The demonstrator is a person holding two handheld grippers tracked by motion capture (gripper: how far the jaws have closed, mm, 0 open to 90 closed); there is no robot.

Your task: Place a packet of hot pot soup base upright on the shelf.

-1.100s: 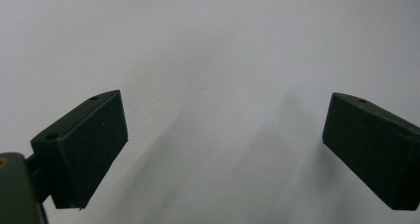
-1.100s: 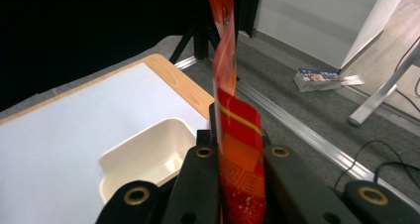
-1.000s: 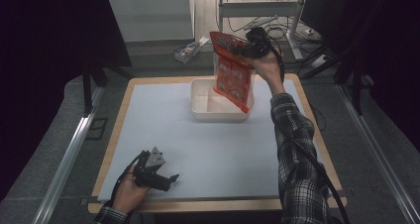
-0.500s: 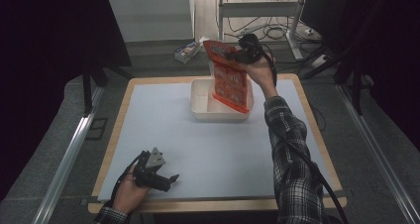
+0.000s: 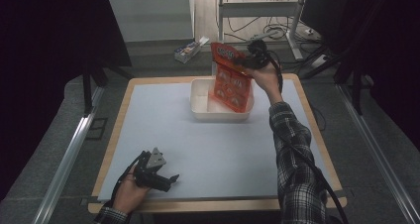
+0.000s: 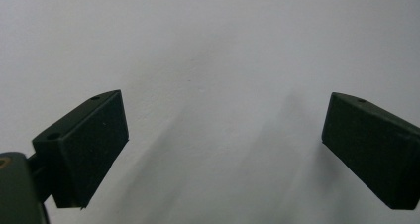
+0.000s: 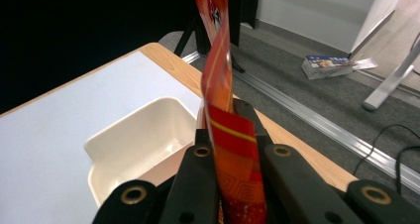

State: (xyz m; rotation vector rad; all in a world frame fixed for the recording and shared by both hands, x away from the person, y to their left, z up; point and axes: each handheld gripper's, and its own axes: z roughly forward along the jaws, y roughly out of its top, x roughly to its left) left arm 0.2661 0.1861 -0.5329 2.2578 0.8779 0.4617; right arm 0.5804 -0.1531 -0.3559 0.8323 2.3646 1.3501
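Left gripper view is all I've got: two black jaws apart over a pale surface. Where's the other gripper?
Observer: The right gripper is at the table's far side, above a white tub.
Operator: Is it holding anything?
Observer: Yes, its jaws are clamped on the edge of an orange-red packet.
Operator: Is the packet in the tub yet?
Observer: In the high view its lower end hangs at the tub's right side; whether it touches the bottom is unclear.
Operator: And my gripper?
Observer: The left gripper is low near the table's near-left edge, holding nothing.
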